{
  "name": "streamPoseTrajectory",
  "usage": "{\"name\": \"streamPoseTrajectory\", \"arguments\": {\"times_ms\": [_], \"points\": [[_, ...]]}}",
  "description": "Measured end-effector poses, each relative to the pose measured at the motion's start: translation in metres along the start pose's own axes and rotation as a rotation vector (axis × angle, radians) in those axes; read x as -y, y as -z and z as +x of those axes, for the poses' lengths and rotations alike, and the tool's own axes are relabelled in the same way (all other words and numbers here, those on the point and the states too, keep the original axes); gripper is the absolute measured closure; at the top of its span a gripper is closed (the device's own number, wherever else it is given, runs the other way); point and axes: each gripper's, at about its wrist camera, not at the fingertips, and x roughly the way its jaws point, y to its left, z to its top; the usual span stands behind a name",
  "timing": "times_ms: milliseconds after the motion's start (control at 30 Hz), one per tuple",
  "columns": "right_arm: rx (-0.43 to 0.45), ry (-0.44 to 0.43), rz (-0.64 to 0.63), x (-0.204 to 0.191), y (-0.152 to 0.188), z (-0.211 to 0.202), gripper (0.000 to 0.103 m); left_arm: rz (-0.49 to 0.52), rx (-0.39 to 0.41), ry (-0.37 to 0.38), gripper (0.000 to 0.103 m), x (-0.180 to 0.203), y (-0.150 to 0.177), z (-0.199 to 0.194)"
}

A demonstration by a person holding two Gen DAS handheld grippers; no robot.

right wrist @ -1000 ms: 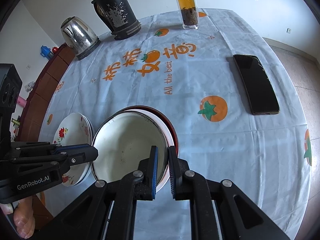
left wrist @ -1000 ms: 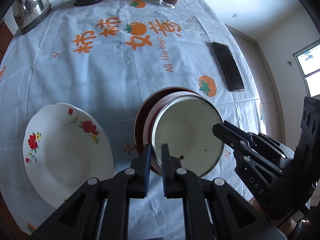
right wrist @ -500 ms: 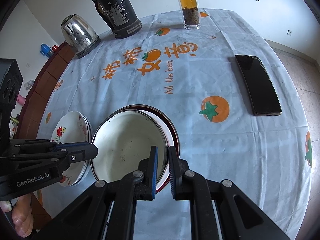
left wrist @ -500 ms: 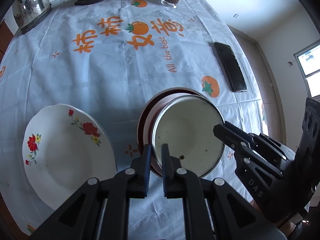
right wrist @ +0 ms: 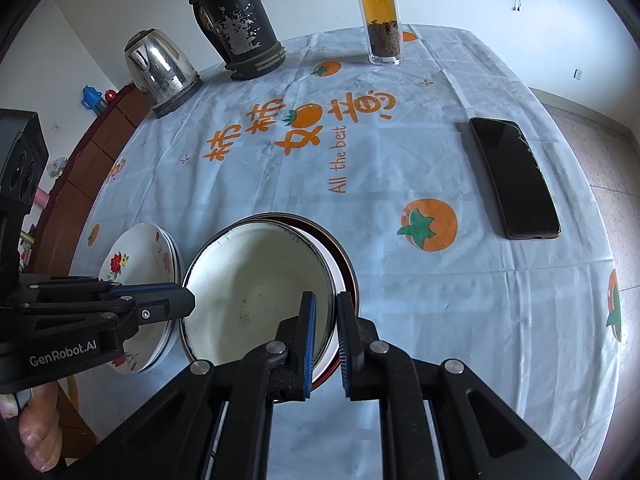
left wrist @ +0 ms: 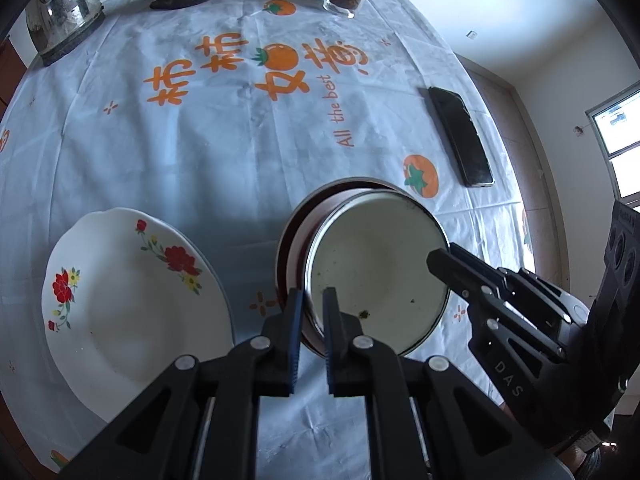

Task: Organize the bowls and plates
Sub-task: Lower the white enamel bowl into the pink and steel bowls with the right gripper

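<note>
A white enamel bowl (left wrist: 376, 272) (right wrist: 248, 292) with a metal rim sits tilted inside a dark red bowl (left wrist: 294, 236) (right wrist: 347, 264) near the table's front edge. My left gripper (left wrist: 312, 300) is shut on the enamel bowl's near-left rim, one finger inside and one outside. My right gripper (right wrist: 326, 308) is shut on the opposite rim of the same bowl. Each gripper shows in the other's view, the right gripper (left wrist: 440, 258) and the left gripper (right wrist: 188, 302). To the left lies a stack of white plates (left wrist: 128, 292) (right wrist: 136, 256) with red flowers.
The table (right wrist: 440, 300) wears a white cloth with orange print. A black phone (right wrist: 514, 184) lies to the right. At the far edge stand a steel kettle (right wrist: 160, 72), a black thermos (right wrist: 240, 28) and a glass tea bottle (right wrist: 382, 16). A hand (right wrist: 36, 436) shows at lower left.
</note>
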Motion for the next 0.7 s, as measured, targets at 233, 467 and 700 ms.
{"name": "streamPoseTrajectory", "arguments": {"times_ms": [233, 467, 700], "points": [[0.004, 0.000, 0.000, 0.0003, 0.0001, -0.0001, 0.091, 0.001, 0.003, 0.003, 0.096, 0.0010, 0.0001, -0.0014], [0.025, 0.001, -0.014, -0.0009, -0.0025, -0.0056, 0.091, 0.017, 0.014, 0.017, 0.096, 0.0059, -0.0005, -0.0053], [0.024, 0.003, -0.011, -0.0005, -0.0014, -0.0066, 0.091, 0.016, 0.011, 0.019, 0.096, 0.0050, -0.0003, -0.0051]]}}
